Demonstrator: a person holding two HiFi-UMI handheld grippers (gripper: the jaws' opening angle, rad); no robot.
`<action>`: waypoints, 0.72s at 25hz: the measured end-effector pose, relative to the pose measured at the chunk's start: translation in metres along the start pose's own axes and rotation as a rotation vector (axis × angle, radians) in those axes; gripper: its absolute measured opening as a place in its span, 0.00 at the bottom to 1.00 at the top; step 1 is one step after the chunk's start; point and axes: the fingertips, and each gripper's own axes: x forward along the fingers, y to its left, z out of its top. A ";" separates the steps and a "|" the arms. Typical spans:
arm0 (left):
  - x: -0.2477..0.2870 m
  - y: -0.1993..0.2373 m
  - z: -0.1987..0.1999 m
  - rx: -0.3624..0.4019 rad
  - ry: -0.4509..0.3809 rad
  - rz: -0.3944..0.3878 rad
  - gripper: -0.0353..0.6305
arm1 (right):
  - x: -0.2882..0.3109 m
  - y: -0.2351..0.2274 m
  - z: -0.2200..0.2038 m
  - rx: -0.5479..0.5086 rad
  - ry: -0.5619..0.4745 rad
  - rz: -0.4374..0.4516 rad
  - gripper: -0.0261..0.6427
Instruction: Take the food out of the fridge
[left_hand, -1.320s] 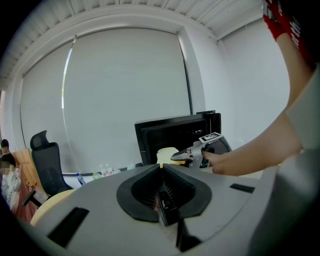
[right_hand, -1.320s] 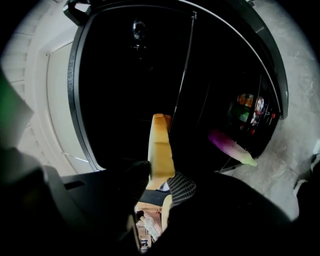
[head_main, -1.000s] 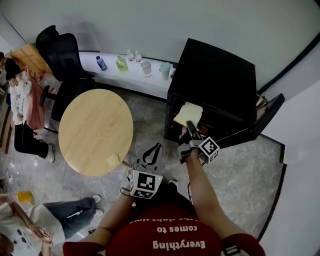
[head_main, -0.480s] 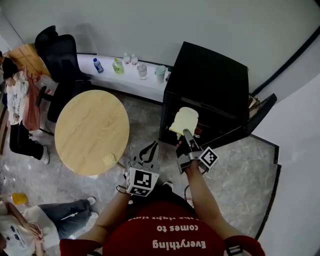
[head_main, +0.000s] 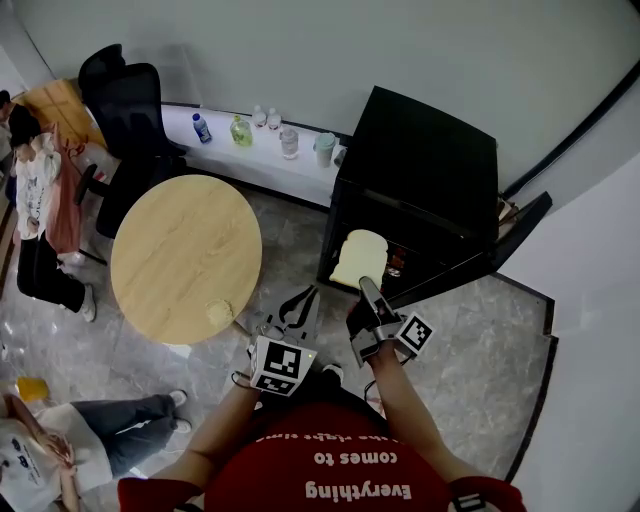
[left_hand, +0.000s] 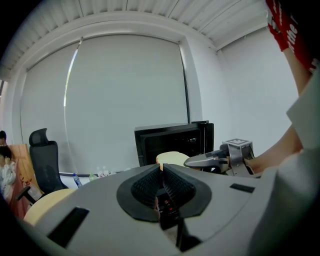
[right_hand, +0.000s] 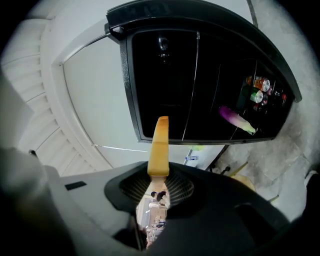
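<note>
In the head view the right gripper (head_main: 364, 290) holds a slice of bread (head_main: 360, 257) by its near edge, just outside the mouth of the black fridge (head_main: 430, 150), whose door (head_main: 490, 255) hangs open to the right. The left gripper (head_main: 298, 303) hovers low in front of the person, between the fridge and the round table (head_main: 180, 250), where a small pale piece of food (head_main: 218, 315) lies near the edge. The job now looks like carrying the slice away: hold it with light pressure so the soft crumb is not crushed, keep it flat, and swing it clear of the door before heading for the table. The red shirt (head_main: 350, 475) reads "Everything comes to". The left gripper view shows its jaws pressed together with nothing between them. The right gripper view shows the slice edge-on, pinched between the pads, with drink cans (right_hand: 256, 82) and a purple vegetable (right_hand: 235, 119) inside the dark fridge. The can labels are too small to read, and so are those on the bottles (head_main: 240, 128) along the wall ledge.
</note>
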 end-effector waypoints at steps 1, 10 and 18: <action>-0.002 0.002 -0.001 -0.008 0.001 0.008 0.07 | 0.002 0.000 -0.003 0.004 0.013 0.004 0.17; -0.045 0.035 -0.027 -0.072 0.014 0.131 0.07 | 0.031 0.001 -0.071 0.018 0.208 0.034 0.17; -0.097 0.075 -0.058 -0.146 0.056 0.318 0.07 | 0.068 -0.010 -0.139 0.022 0.427 0.013 0.17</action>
